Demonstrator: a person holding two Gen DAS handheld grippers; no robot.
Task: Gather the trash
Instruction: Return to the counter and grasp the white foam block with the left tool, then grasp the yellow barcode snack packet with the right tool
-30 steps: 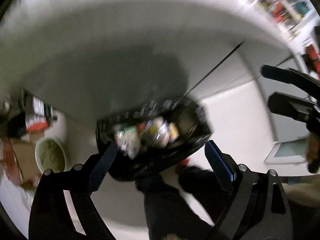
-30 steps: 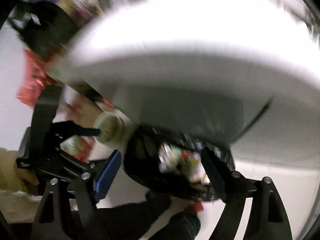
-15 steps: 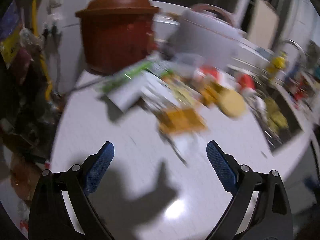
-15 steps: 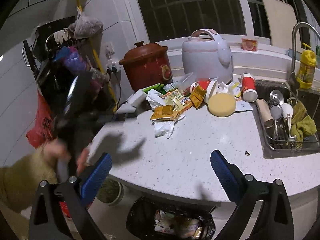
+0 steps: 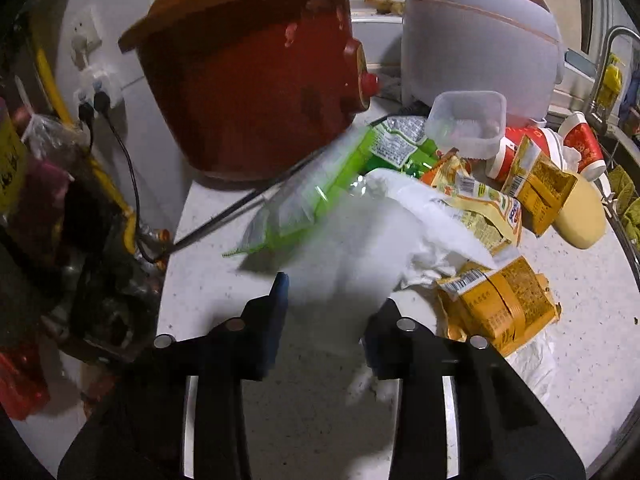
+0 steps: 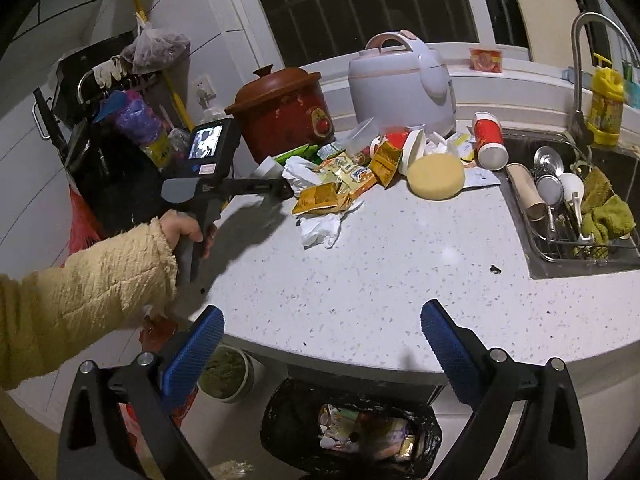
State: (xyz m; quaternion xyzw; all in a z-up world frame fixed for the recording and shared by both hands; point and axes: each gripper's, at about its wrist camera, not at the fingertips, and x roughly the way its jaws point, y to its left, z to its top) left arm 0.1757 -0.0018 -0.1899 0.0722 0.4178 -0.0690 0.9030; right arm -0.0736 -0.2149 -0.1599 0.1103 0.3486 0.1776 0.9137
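Note:
A heap of trash lies on the white speckled counter point(image 6: 380, 272): crumpled white paper point(image 5: 360, 240), a green wrapper point(image 5: 320, 188) and yellow packets point(image 5: 496, 304). My left gripper point(image 5: 328, 292) is at the near left side of the heap. Its jaws are closing, with the white paper filling the gap and touching both pads. The right wrist view shows a hand holding the left gripper point(image 6: 280, 192) at the heap. My right gripper point(image 6: 322, 314) hangs open and empty over the counter's front edge. Below that edge stands a black-lined bin point(image 6: 280, 412) with trash in it.
A red clay pot point(image 5: 256, 80) and a white rice cooker point(image 5: 480, 40) stand behind the heap. A clear tub point(image 5: 464, 120), red cups point(image 6: 490, 140) and a yellow sponge point(image 6: 436, 178) lie to the right. The sink rack point(image 6: 580, 216) holds dishes at far right.
Both grippers rose from over the bin to the counter. The left one moved in on the heap and narrowed its jaws around the white paper. The right one stays wide.

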